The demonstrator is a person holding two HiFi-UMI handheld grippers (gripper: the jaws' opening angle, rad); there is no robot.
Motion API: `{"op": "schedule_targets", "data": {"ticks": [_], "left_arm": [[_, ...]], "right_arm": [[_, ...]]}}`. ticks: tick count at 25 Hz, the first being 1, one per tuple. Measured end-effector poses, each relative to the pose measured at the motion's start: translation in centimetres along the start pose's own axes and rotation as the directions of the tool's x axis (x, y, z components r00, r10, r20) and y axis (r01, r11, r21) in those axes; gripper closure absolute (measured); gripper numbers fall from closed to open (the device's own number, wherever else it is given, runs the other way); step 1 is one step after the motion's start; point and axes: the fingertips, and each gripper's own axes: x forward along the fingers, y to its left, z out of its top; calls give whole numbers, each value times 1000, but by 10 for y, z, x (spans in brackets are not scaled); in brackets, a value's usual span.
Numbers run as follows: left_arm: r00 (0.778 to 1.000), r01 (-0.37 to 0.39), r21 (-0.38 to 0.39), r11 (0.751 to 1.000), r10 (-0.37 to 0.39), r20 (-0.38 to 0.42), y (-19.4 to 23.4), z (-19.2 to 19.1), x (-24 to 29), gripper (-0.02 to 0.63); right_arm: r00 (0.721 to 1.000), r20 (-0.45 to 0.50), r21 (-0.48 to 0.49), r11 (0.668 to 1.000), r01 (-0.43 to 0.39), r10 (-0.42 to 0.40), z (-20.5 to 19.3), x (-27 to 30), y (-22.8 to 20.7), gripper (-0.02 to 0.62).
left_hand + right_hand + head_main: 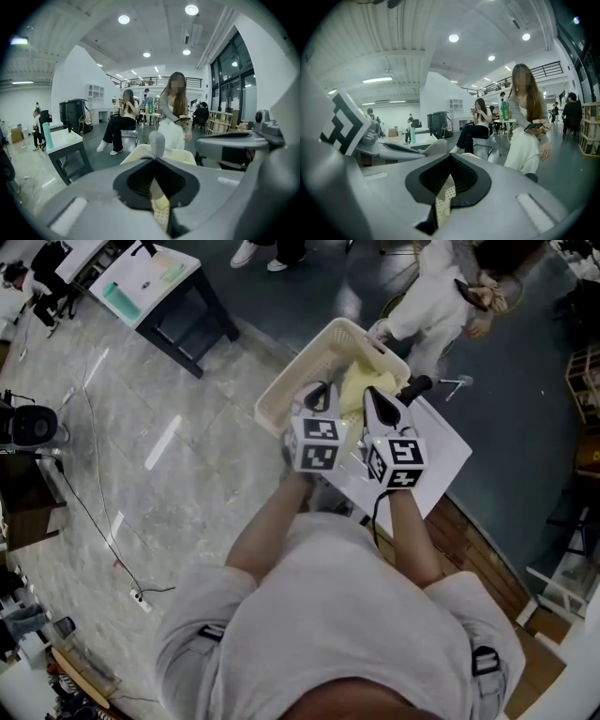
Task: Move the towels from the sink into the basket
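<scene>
Towel (356,390) first: a pale yellow one lies bunched in the cream basket (302,371), toward the end nearest me. It looks soft and crumpled, with no clear long axis that I can make out. The basket's longer side seems to slant away from me toward the upper right in the head view. The towel sits just ahead of my two grippers and between them, a little closer to my right gripper (379,401) than to my left gripper (319,397), though either could reach it.

Neither is free. In the left gripper view the jaws are pressed together on a thin cream sheet dotted with holes (162,216), which I take for the basket's wall. The right gripper view shows the same perforated strip (442,200) nipped between closed jaws. So I judge that both hands grip the basket at its near rim and neither grips cloth.

Under the basket's right end a white table (442,454) shows. I see no sink in any view, so I cannot say which way more towels lie.
</scene>
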Motion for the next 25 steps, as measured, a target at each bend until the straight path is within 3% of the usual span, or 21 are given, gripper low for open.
{"op": "schedule_targets", "data": {"ticks": [16, 19, 22, 25], "left_arm": [[988, 97, 18, 995, -94, -126, 9, -19, 47, 578], [977, 148, 22, 989, -143, -156, 8, -19, 58, 569], [966, 203, 50, 978, -192, -175, 13, -15, 70, 509], [934, 277, 35, 960, -260, -246, 11, -34, 63, 482]], "right_arm": [[996, -21, 22, 996, 84, -84, 4, 21, -13, 589], [995, -24, 31, 994, 102, -102, 5, 29, -17, 589], [992, -7, 33, 991, 127, -127, 6, 40, -20, 589], [988, -30, 57, 986, 154, -152, -9, 37, -15, 589]]}}
